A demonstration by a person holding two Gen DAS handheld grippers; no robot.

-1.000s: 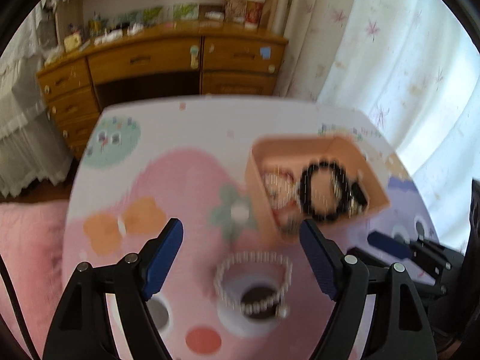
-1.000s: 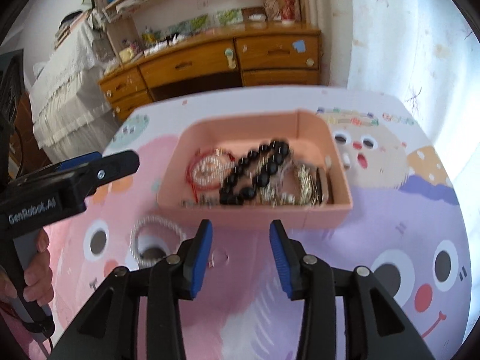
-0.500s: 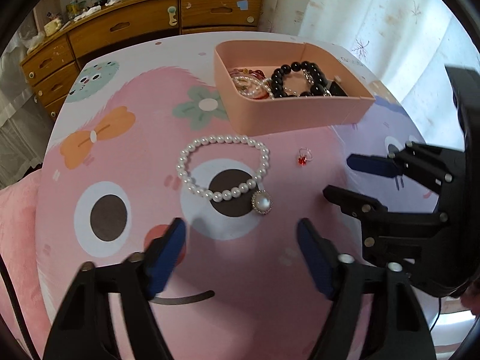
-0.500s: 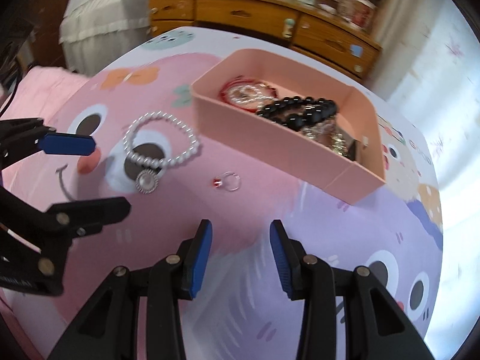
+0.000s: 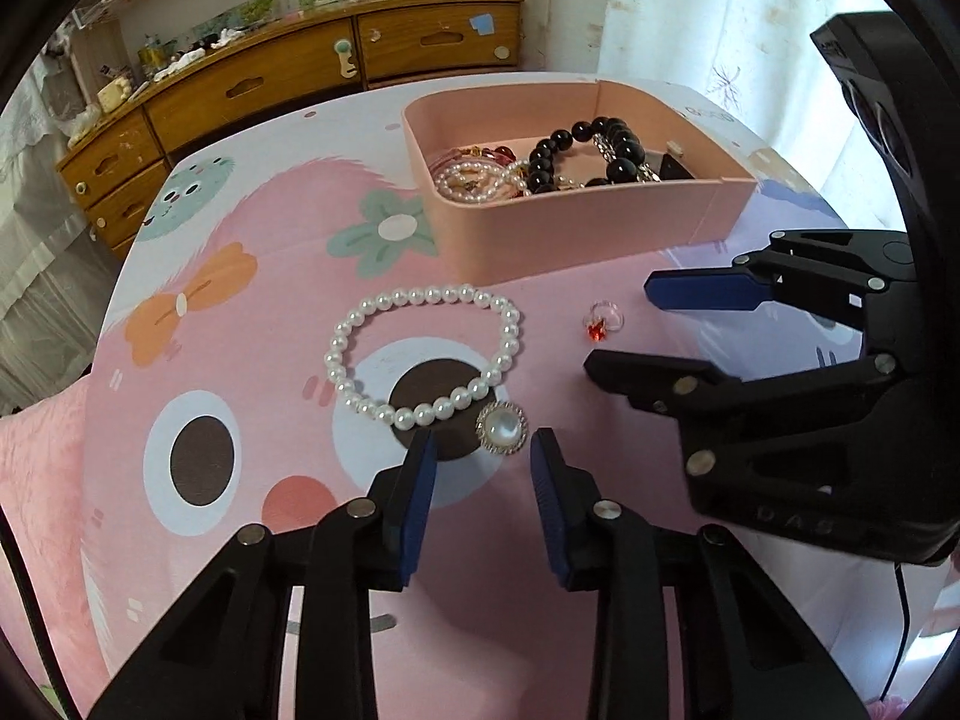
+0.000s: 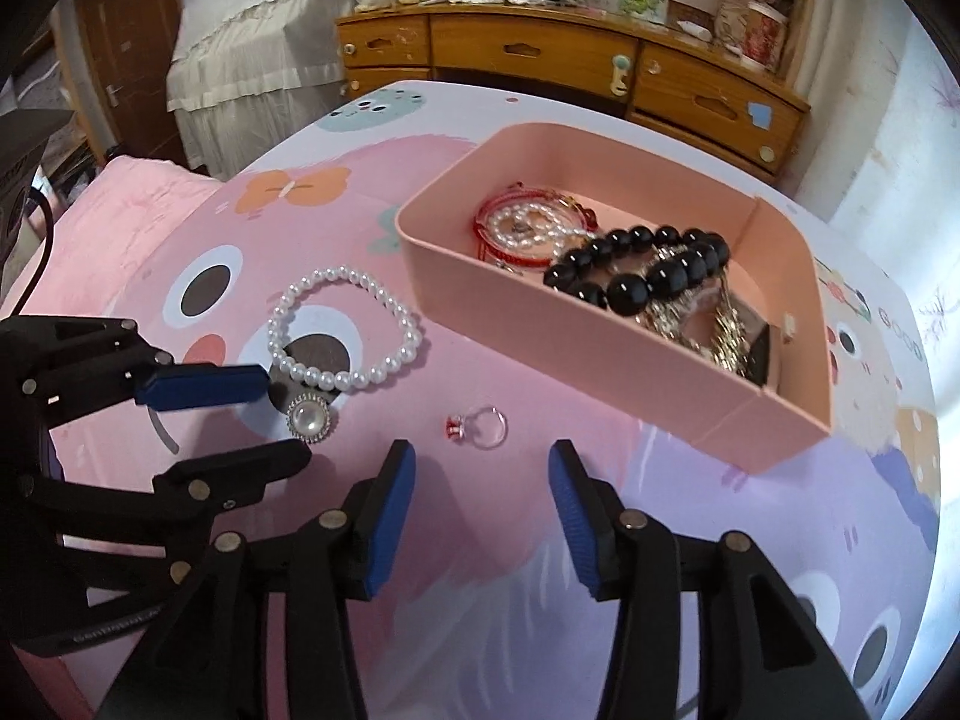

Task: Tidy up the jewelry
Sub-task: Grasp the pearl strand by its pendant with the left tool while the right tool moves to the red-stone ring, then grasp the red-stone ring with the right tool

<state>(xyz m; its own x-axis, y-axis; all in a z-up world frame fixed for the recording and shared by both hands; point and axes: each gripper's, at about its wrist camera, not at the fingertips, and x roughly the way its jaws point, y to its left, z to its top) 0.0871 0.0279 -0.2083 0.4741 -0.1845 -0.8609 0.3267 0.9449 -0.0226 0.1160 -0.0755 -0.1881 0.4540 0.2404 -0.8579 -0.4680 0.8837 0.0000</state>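
Note:
A white pearl bracelet (image 5: 420,354) with a round pearl pendant (image 5: 501,431) lies on the pink cartoon tablecloth. It also shows in the right wrist view (image 6: 342,324). My left gripper (image 5: 480,456) is open, its fingertips either side of the pendant. A small ring with a red stone (image 6: 477,420) lies to the right, just ahead of my open right gripper (image 6: 480,468). The ring also shows in the left wrist view (image 5: 603,323). A pink tray (image 5: 576,222) behind holds a black bead bracelet (image 5: 594,150) and other jewelry.
The round table's edge (image 5: 120,480) curves at the left, with pink bedding (image 6: 120,222) beyond. A wooden dresser (image 5: 300,78) stands behind the table. White curtains (image 5: 720,30) hang at the right. The two grippers are close together over the table's near side.
Both grippers have moved down and forward toward the table. My left gripper's jaws have narrowed around the pendant. My right gripper's jaws have widened in front of the ring.

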